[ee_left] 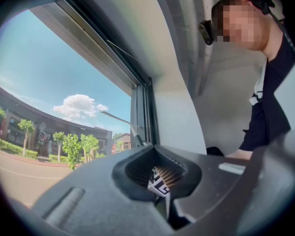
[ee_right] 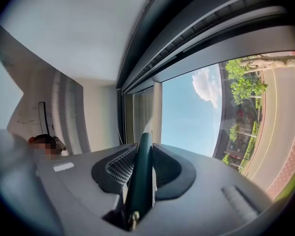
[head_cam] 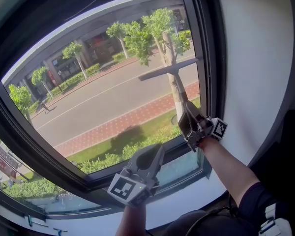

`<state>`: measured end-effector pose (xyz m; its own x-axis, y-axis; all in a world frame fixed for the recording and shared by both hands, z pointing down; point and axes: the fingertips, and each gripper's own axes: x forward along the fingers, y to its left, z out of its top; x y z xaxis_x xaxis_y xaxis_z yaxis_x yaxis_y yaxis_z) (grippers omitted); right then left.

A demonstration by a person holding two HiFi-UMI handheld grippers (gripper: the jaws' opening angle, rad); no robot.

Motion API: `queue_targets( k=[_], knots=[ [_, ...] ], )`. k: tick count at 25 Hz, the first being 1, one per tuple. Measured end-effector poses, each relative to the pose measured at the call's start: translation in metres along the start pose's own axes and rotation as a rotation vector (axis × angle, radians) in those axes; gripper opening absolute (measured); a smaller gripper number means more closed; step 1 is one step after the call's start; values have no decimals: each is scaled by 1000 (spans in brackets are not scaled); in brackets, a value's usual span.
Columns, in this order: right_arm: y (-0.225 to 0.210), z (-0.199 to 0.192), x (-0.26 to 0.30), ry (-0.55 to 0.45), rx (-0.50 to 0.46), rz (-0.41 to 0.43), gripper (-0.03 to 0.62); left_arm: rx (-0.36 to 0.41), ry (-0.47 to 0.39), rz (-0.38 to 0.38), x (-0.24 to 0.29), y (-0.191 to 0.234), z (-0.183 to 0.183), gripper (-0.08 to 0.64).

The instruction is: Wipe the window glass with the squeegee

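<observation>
Grey plastic two-jaw left gripper [head_cam: 150, 157] is showing its black-and-white square-marker cube [head_cam: 124, 187]. The matching grey right gripper [head_cam: 186, 116] is carrying its own cube [head_cam: 219, 128] and ribbed pads [ee_right: 119, 165]. The person is wearing a dark sleeve [head_cam: 255, 196].

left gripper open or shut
Shut and empty: the left gripper shows its jaws together in its own view, with nothing held between them.

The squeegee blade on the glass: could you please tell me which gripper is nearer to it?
Right. The right gripper is clamped on the squeegee handle just below the blade; the left gripper sits lower, shut on nothing, by the window's bottom frame.
</observation>
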<state>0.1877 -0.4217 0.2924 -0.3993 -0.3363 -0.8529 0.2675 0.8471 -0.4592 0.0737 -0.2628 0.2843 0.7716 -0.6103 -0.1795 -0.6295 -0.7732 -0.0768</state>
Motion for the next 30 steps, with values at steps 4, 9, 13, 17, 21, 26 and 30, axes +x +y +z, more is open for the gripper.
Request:
queue_targets(
  k=[4,9,13,17,21,26,30],
  knots=[
    [-6,-2,-11,-7,11,-22,98,-7,2,-3,4,0,1,2],
    [-13,-10,-34,-18,28,-46,98,-12,8,-7,3,-1,-3,2],
    [-17,-18,-53,-22,39,-74,99,-17,12,-13,0,-3,-4,2],
    [-23,-26,-71,-23,49,-99,100,-23,16,-18,-1,-3,-7,2],
    [-27,-31,-87,-25,58,-127,100,-27,25,-22,-2,-5,-7,2],
    [-36,-34,-104,-27,73,-158,98,-31,31,-26,3,-1,-10,2],
    [-39,-42,-121,-28,84,-186,100,-37,35,-28,0,-3,-12,2]
  ],
)
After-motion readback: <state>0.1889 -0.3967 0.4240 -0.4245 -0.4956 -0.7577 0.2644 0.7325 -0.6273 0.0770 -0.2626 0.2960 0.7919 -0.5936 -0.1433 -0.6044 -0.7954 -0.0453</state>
